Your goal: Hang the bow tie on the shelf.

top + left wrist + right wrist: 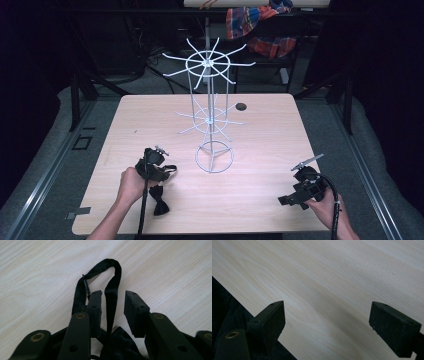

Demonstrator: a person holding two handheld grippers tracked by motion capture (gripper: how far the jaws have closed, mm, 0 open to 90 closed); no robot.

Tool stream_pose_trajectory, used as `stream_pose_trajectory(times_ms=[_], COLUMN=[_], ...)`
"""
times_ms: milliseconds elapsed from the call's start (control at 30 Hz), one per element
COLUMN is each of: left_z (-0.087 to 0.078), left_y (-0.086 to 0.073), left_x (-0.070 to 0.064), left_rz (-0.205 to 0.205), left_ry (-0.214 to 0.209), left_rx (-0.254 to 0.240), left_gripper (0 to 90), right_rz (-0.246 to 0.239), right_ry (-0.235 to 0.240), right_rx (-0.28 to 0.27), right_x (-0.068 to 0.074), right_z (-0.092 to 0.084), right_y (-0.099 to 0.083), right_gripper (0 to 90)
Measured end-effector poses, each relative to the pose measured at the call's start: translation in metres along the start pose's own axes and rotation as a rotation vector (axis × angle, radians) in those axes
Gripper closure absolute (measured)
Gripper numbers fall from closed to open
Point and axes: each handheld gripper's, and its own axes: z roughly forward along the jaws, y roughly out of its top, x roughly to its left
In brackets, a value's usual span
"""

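Black jaws of the left gripper (113, 312) stand partly apart with one side of a black strap (111, 300) running up between them; a gap shows on the right of the strap, so the pads do not clamp it, and no earlier view tells more. That strap loops away over the pale wood and belongs to a black bow tie (160, 193), which lies on the tabletop (260, 125) just under and beside the left gripper (161, 169), near the front left edge. Over on the right, the right gripper (327, 322) holds its jaws wide apart above bare wood, close to the tabletop's front right corner. Between the two hands the grain lies bare. Farther back, near the middle, stands a white wire rack (210, 100) on a ring foot, with a small dark disc (241, 106) beside it. Dark floor and metal rails surround the tabletop, and checked cloth (260, 25) hangs behind.
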Motion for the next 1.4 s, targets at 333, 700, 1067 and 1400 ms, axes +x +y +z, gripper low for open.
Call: stream_pose_trajectory(times_ms=[333, 700, 1067, 1400], left_z=[0.005, -0.003, -0.015, -0.026], left_y=[-0.001, -0.003, -0.007, -0.01], left_x=[0.0, 0.003, 0.009, 0.013], left_rz=[0.011, -0.001, -0.032, -0.075], left_ry=[0.003, -0.029, -0.071, -0.149], left_rx=[0.025, 0.0, -0.056, -0.108], left_gripper=[89.4, 90.0, 90.0, 90.0], right_rz=[0.009, 0.0, 0.007, 0.009], right_ry=[0.013, 0.001, 0.01, 0.01], right_rx=[-0.008, -0.005, -0.015, -0.013], right_x=[0.001, 0.0, 0.0, 0.0], right_z=[0.0, -0.002, -0.002, -0.002], right_y=[0.0, -0.001, -0.001, -0.001], right_gripper=[13.1, 13.0, 13.0, 13.0])
